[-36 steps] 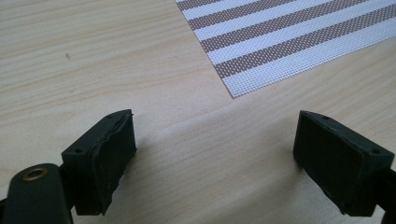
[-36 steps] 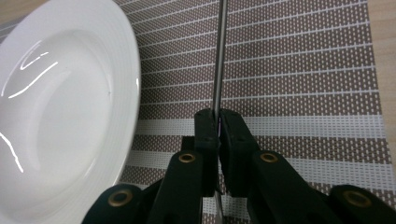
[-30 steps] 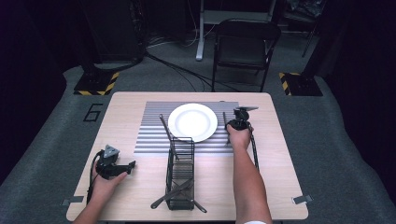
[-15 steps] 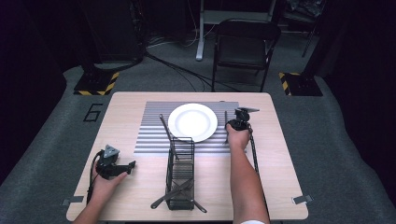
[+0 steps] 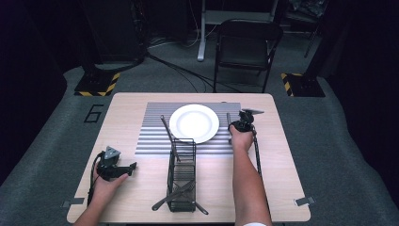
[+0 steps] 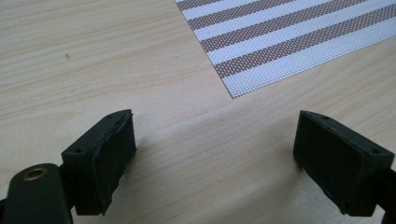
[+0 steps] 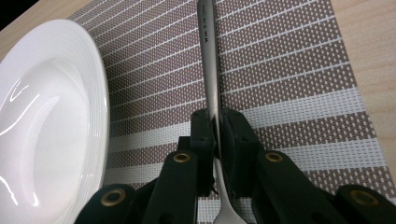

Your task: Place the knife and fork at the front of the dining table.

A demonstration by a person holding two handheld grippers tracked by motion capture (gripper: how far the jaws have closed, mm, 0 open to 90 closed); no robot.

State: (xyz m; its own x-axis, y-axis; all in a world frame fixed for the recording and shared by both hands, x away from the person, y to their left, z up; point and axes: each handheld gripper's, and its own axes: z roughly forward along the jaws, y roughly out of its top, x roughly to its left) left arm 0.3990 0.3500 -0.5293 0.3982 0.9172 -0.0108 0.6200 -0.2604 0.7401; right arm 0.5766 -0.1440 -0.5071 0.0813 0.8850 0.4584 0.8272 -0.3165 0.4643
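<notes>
The high view is looking forward and down over the surface; both tongs views are riding close, sharing the striped mat with it.

This is a recording studio or lab set up as a mock dining spot. A pale wooden table stands on grey carpet (a painted numeral "6" marks it), with black-and-yellow hazard-striped stand bases at far left and right, loose black cables, a black folding metal chair and dark surroundings.
</notes>
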